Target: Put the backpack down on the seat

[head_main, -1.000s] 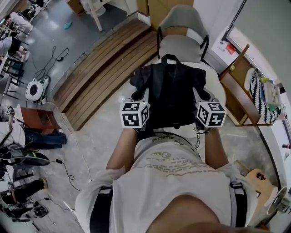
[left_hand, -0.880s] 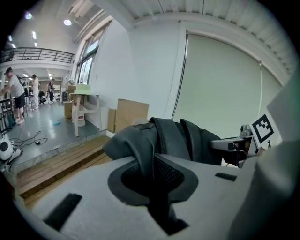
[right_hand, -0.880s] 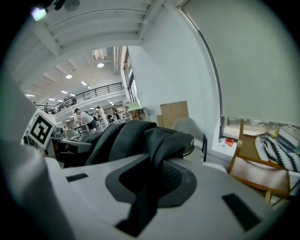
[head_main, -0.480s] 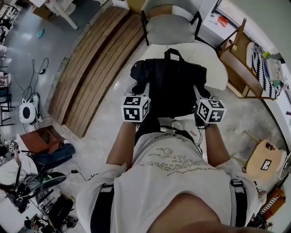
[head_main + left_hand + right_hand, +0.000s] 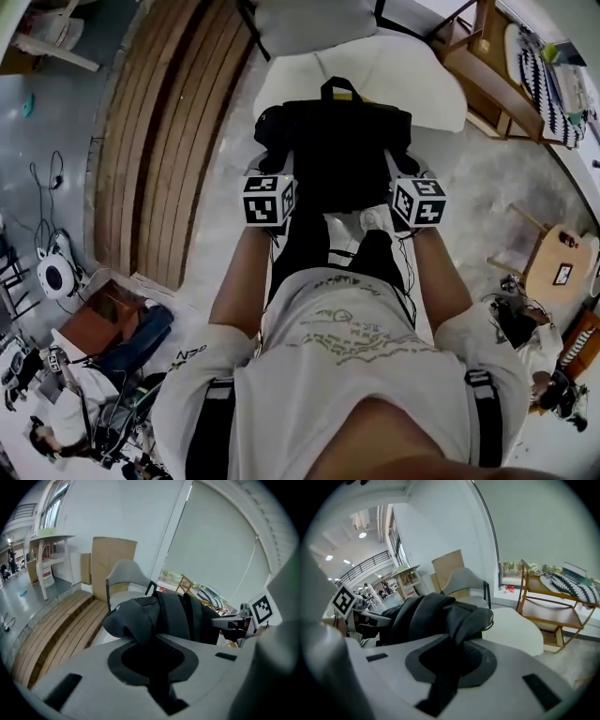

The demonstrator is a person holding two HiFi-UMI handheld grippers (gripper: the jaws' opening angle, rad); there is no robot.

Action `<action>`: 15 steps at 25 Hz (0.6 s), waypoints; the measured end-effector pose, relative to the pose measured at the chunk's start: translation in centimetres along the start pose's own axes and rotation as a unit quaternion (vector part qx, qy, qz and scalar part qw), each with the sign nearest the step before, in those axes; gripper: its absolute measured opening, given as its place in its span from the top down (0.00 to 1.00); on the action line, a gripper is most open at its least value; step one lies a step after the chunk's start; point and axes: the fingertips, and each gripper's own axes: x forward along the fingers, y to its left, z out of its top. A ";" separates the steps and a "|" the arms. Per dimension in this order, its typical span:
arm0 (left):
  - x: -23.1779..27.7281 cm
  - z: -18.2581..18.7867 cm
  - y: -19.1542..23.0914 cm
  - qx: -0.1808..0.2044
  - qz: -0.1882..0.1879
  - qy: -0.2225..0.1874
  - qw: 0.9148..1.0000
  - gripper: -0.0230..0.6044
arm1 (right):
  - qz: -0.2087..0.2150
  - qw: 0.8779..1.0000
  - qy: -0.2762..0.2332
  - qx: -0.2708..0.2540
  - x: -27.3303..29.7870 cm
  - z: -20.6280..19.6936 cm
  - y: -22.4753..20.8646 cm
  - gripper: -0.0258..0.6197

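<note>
A black backpack hangs between my two grippers, over the near end of a white rounded seat. My left gripper is shut on the bag's left side, and its fabric runs down between the jaws. On the bag's right side my right gripper is shut the same way, with dark fabric pinched in it. The bag's top handle points away from me. Whether the backpack's bottom touches the seat is hidden.
A grey chair stands just beyond the white seat. Wooden floor slats run along the left. At the right stands a wooden shelf holding a striped cushion. A person's shoes show below the bag.
Both grippers have sunk with the backpack toward the white seat. The bag now hangs lower over the seat, and the grips look unchanged.
</note>
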 end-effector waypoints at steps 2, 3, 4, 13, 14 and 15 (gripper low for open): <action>2.2 -0.7 1.1 -0.002 -0.003 0.012 1.000 0.89 | -0.012 1.000 -0.001 0.007 2.1 -1.0 -0.7 0.88; 3.4 -1.1 1.6 0.000 -0.004 0.017 1.000 0.89 | -0.017 1.000 0.002 0.012 3.3 -1.4 -1.1 0.88; 4.6 -1.4 2.2 0.002 -0.004 0.022 1.000 0.89 | -0.023 1.000 0.007 0.015 4.5 -1.9 -1.6 0.88; 14.2 -6.6 8.5 -0.025 0.009 0.075 0.997 0.89 | -0.053 0.996 0.067 -0.010 16.0 -5.7 -3.9 0.88; 15.0 -7.3 9.1 -0.029 0.016 0.077 0.997 0.89 | -0.052 0.996 0.073 -0.018 17.2 -6.1 -4.1 0.88; 15.6 -7.9 9.6 -0.033 0.023 0.076 0.996 0.89 | -0.050 0.995 0.078 -0.027 18.3 -6.5 -4.2 0.88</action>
